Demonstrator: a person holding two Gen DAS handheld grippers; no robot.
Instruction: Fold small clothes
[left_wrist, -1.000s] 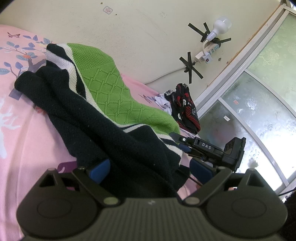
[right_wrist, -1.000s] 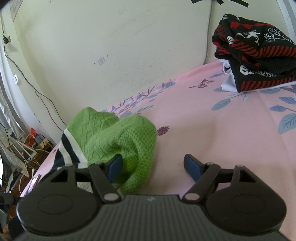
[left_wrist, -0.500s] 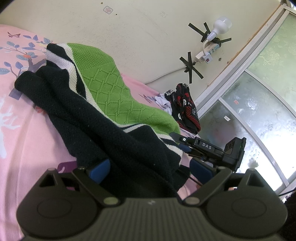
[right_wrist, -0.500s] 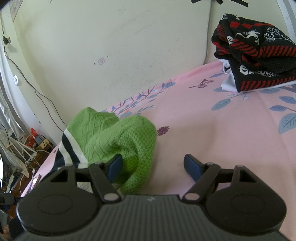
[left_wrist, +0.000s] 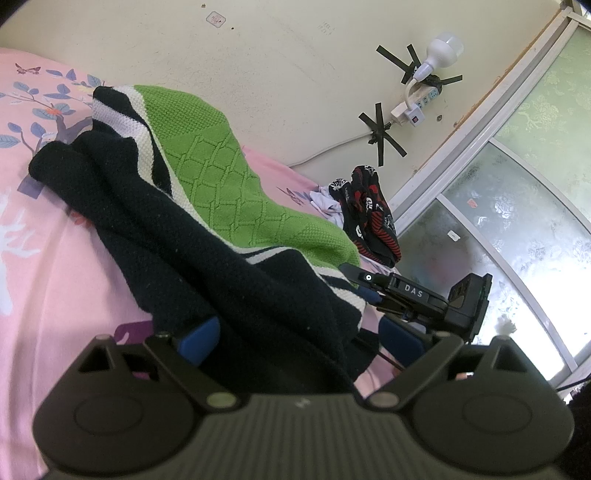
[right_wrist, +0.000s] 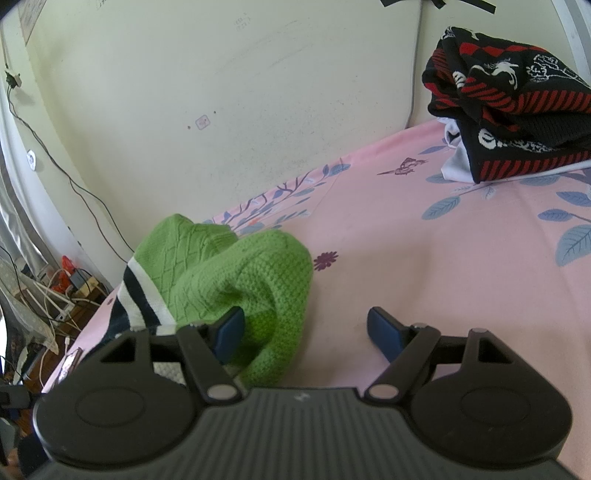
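Lying crumpled on pink floral sheet (right_wrist: 424, 258) was green and navy knit sweater (left_wrist: 207, 177); your left gripper (left_wrist: 299, 334) stood wide, navy fabric bunched between pads, pinch not clear; your right gripper (right_wrist: 304, 328) gaped wide, green sleeve end beside its left pad, nothing gripped; black-red folded clothes (right_wrist: 509, 107) sat near wall

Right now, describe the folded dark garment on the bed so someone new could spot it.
Start from the pink floral bedsheet and follow it to the corner where the cream wall meets the window frame. There lies the black and red patterned garment, on top of something white. Unlike the green, navy and white knit sweater, it has red stripes and white motifs.
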